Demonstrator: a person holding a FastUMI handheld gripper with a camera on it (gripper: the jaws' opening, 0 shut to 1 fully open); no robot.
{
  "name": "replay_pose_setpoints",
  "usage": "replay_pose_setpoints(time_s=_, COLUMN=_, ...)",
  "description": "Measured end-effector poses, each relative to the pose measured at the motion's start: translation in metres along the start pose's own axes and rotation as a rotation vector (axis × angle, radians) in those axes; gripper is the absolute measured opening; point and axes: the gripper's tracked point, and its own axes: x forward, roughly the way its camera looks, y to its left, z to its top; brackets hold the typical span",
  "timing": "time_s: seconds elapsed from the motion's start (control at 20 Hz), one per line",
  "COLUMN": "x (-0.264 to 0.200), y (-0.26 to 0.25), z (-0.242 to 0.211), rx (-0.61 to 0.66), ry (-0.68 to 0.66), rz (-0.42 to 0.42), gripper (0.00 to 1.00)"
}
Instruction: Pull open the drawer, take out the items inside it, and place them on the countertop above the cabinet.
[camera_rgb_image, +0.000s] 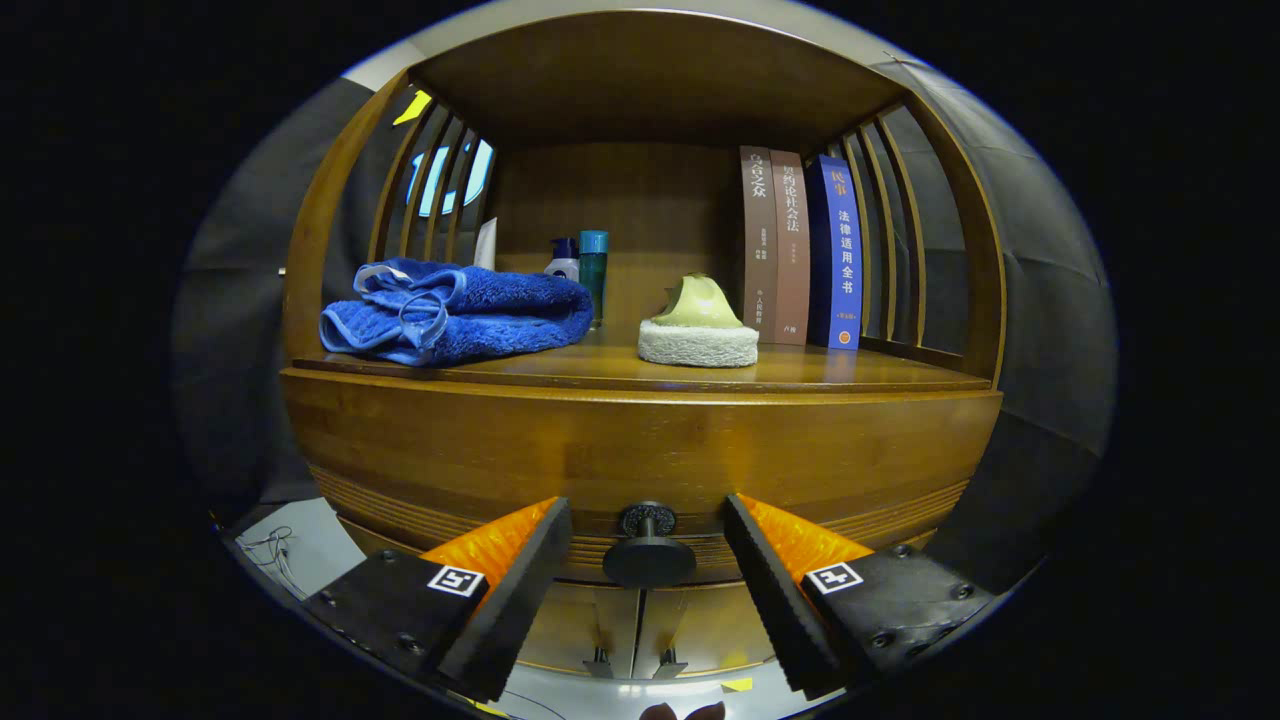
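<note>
I see the gripper (648, 560) held wide open in front of the wooden cabinet (640, 450), its two ribbed fingers (520, 585) spread on either side of the drawer knob (648, 558). The knob sits between the fingers with a clear gap on each side; neither finger touches it, and nothing is held. The knob is a dark round disc on a short stem with a patterned back plate, fixed to the drawer (640, 560) front. The drawer front is smooth, glossy brown wood with fine horizontal grooves along its upper part. I cannot tell for certain whether the drawer is fully closed.

Above the drawer is the countertop (820, 375), a polished wooden shelf inside an alcove with slatted sides. On it, to the left, lies a blue towel (455, 310), thick, fluffy and loosely folded. Near the middle sits a round white scrub pad (698, 340) with a pale green domed handle on top. Behind the towel stand a small pump bottle (564, 258) and a teal cylindrical bottle (594, 270). To the right three books (800, 250) stand upright, two brown spines and one blue.
</note>
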Motion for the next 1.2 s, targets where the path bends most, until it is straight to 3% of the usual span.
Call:
replay_pose_setpoints(time_s=0.5, x=-0.013, y=-0.003, z=0.011, rx=0.003, ry=0.010, rz=0.008, gripper=1.00)
replay_pose_setpoints(time_s=0.7, x=-0.048, y=0.000, z=0.036, rx=0.002, ry=-0.009, rz=0.041, gripper=1.00)
replay_pose_setpoints(time_s=1.2, x=-0.172, y=-0.008, z=0.156, rx=0.040, ry=-0.077, rz=0.082, gripper=0.99)
